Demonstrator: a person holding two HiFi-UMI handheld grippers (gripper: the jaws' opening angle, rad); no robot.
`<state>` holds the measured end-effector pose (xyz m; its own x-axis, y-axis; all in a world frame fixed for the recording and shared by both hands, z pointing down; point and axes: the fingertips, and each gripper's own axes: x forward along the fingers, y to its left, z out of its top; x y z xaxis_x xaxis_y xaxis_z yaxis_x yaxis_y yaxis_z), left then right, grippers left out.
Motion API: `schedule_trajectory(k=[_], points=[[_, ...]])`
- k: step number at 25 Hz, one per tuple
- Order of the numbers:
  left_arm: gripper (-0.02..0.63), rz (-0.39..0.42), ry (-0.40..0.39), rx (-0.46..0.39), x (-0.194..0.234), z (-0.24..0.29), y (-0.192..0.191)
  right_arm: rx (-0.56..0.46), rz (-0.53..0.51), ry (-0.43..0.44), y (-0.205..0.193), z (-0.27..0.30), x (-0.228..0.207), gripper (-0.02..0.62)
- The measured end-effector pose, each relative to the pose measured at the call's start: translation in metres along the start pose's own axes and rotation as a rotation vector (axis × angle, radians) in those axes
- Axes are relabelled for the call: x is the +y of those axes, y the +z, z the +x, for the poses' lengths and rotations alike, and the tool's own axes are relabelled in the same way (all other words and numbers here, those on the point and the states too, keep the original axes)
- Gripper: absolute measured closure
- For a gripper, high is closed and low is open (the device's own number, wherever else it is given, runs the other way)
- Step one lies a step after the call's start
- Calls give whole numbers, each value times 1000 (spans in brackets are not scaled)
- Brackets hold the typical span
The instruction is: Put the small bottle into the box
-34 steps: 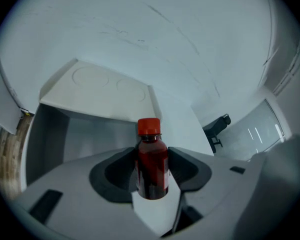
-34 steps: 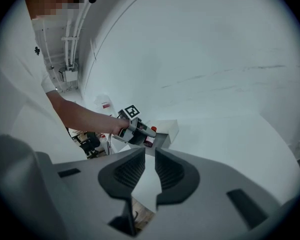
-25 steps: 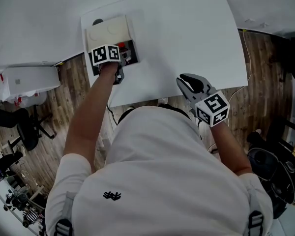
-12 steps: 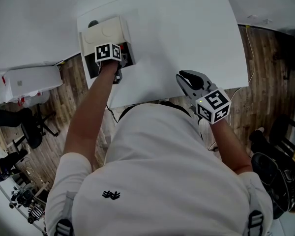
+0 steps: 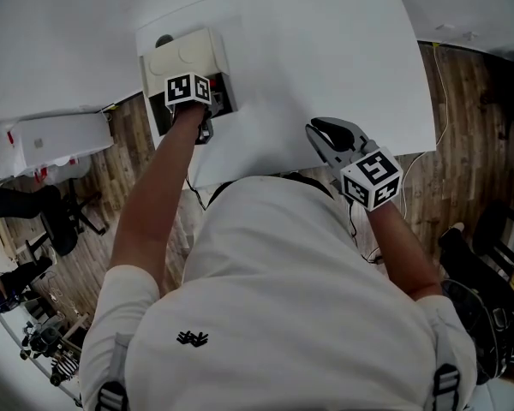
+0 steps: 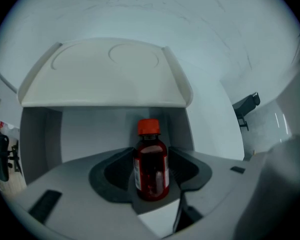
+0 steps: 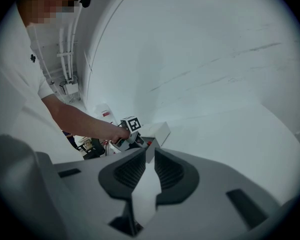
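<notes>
A small bottle [image 6: 151, 166] of dark red liquid with an orange-red cap stands upright between the jaws of my left gripper [image 6: 151, 160], which is shut on it. Just beyond it is the white box [image 6: 105, 74], its lid raised and its grey inside showing. In the head view my left gripper [image 5: 216, 99] is at the box [image 5: 184, 54] mouth near the table's left edge. My right gripper [image 5: 319, 135] hovers over the table's near edge, shut and holding nothing. From the right gripper view [image 7: 150, 159] the box [image 7: 160, 130] lies far ahead.
The white table [image 5: 325, 50] stretches wide to the right of the box. A small dark object [image 5: 164, 39] sits behind the box. Off the table's left lie wooden floor, a white case [image 5: 51, 139] and an office chair [image 5: 47, 217].
Almost nothing: my left gripper stays at the box mouth with the bottle, and the right gripper has drifted slightly.
</notes>
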<state>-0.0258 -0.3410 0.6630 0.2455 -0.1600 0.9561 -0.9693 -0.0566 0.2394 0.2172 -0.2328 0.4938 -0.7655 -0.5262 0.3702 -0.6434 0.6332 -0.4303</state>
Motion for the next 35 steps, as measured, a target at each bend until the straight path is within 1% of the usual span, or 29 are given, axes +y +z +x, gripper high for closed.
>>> schedule_trajectory(k=[2,12,21,28,31,35], points=[[383,-10,-8,-4,1,0,0,-1,-1,2,0,2,0,538],[377,11,-41,-51,-6,-11,2,7,-12,16,0,4,9,537],[374,26,-109,-96,-8,-27,-1,17,-39,21,3,10,32,538],[373,36,-184,-153,-6,-48,-3,31,-61,13,2,23,57,539],[374,77,-231,-187,-10,-62,-8,36,-76,13,2,29,71,543],[374,146,-317,-246,-15,-87,-23,41,-100,13,1,41,91,558]])
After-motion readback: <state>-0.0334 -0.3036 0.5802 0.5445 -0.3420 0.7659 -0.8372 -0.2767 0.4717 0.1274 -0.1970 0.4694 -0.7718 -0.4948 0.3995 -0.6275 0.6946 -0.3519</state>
